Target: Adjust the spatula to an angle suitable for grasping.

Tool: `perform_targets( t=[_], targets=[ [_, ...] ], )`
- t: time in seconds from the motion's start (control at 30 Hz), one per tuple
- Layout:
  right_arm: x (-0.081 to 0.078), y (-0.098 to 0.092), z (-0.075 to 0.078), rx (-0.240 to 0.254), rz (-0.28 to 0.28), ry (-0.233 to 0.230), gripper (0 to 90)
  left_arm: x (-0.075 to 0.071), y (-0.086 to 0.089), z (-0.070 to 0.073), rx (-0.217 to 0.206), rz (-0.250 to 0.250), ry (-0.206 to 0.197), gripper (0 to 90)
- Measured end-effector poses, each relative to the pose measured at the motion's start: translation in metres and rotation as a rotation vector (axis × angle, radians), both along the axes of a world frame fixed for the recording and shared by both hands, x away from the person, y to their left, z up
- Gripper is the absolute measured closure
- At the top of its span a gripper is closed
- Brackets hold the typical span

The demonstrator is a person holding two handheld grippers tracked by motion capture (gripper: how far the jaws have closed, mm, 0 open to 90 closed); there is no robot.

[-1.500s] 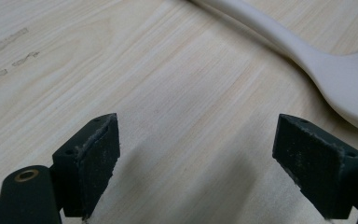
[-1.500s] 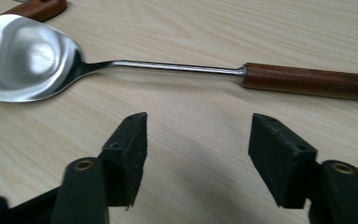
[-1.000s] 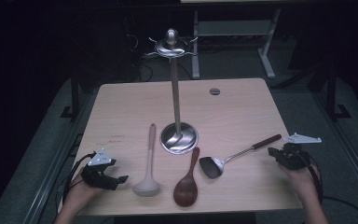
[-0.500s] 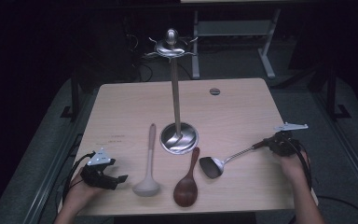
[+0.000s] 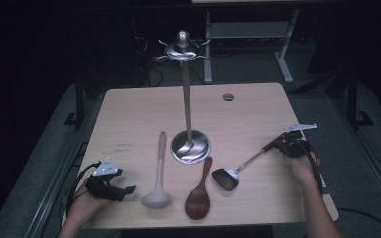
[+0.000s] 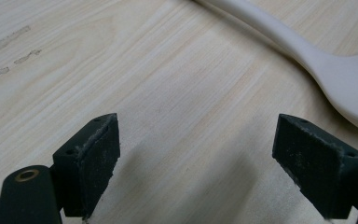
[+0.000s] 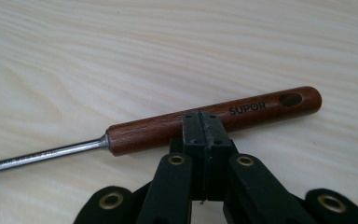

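A pale wooden worktop (image 5: 248, 111) carries a tall metal utensil stand (image 5: 188, 124) at its middle. The spatula (image 5: 245, 163) lies right of the stand's base, its wooden handle (image 7: 214, 119) just ahead of the right gripper (image 7: 204, 119), whose fingers are pressed together empty. The left gripper (image 6: 196, 158) rests near the white ladle (image 5: 157, 173), fingers wide.

— Any writing you can read here?
— One word: "SUPOR", in dark capitals on the brown wooden handle (image 7: 214, 119) of the metal spatula (image 5: 238, 168), near the end with the hanging hole.
— Anything on the table (image 5: 129, 124)?
— Faint marks near its left edge, too small to read.
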State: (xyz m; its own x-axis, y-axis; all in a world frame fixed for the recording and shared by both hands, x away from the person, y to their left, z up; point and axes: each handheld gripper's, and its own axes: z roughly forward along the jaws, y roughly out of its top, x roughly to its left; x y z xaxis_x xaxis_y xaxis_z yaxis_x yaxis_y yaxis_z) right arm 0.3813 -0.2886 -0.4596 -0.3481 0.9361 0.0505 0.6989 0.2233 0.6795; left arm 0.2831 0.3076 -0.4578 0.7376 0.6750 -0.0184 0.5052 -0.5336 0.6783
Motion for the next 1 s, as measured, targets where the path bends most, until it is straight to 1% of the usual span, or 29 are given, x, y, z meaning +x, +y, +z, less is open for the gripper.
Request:
perform_targets(
  t=[0.03,0.07,0.27,0.3,0.33,0.4,0.47,0.6,0.63,0.67,0.7,0.73,0.77,0.87,0.9,0.97,1.0],
  targets=[
    [0.005,0.004,-0.001,-0.004,0.006,0.007,90.0,0.000,0.000,0.000,-0.001,0.001,0.000,14.7],
    [0.008,0.006,-0.001,-0.011,0.014,0.004,90.0,0.000,0.000,0.000,-0.001,0.001,0.000,14.7],
    [0.022,0.023,-0.003,-0.011,0.035,-0.007,90.0,0.001,0.001,-0.001,-0.006,0.000,0.001,14.7],
    [0.022,0.023,-0.003,-0.011,0.035,-0.007,90.0,0.001,0.001,-0.001,-0.006,0.000,0.001,14.7],
    [0.026,0.029,-0.003,-0.009,0.040,-0.008,90.0,0.001,0.001,-0.001,-0.006,0.001,0.002,14.7],
    [0.028,0.034,-0.003,-0.015,0.048,-0.013,90.0,0.000,0.001,-0.001,-0.006,0.000,0.002,14.7],
    [0.026,0.040,-0.001,-0.029,0.066,-0.016,90.0,0.000,0.001,-0.001,-0.006,-0.001,0.004,14.7],
    [0.013,0.050,0.008,-0.030,0.098,-0.015,90.0,0.000,0.001,-0.001,-0.007,0.001,0.003,14.7],
    [0.013,0.050,0.008,-0.030,0.098,-0.015,90.0,0.000,0.001,-0.001,-0.007,0.001,0.003,14.7],
    [0.005,0.057,0.014,-0.032,0.140,-0.021,90.0,0.000,0.001,-0.001,-0.005,-0.001,0.002,14.7],
    [0.001,0.061,0.016,-0.026,0.165,-0.018,90.0,0.000,0.000,-0.001,-0.002,-0.002,0.003,14.7],
    [0.001,0.061,0.016,-0.026,0.165,-0.018,90.0,-0.001,0.000,-0.001,-0.002,0.000,0.008,14.7],
    [-0.006,0.070,0.019,-0.023,0.213,-0.008,90.0,-0.001,-0.001,-0.001,0.001,-0.003,0.008,14.7],
    [-0.014,0.084,0.020,0.000,0.265,0.021,90.0,-0.001,-0.001,-0.001,0.001,-0.003,0.006,14.7],
    [-0.015,0.088,0.020,-0.009,0.281,0.025,90.0,-0.001,-0.001,-0.001,0.001,-0.003,0.007,14.7],
    [-0.017,0.098,0.019,-0.022,0.306,0.054,90.0,-0.001,-0.001,-0.002,0.001,-0.001,0.009,14.7],
    [-0.017,0.101,0.018,-0.028,0.319,0.057,90.0,-0.001,0.000,-0.002,0.002,0.000,0.010,14.7]
  ],
)
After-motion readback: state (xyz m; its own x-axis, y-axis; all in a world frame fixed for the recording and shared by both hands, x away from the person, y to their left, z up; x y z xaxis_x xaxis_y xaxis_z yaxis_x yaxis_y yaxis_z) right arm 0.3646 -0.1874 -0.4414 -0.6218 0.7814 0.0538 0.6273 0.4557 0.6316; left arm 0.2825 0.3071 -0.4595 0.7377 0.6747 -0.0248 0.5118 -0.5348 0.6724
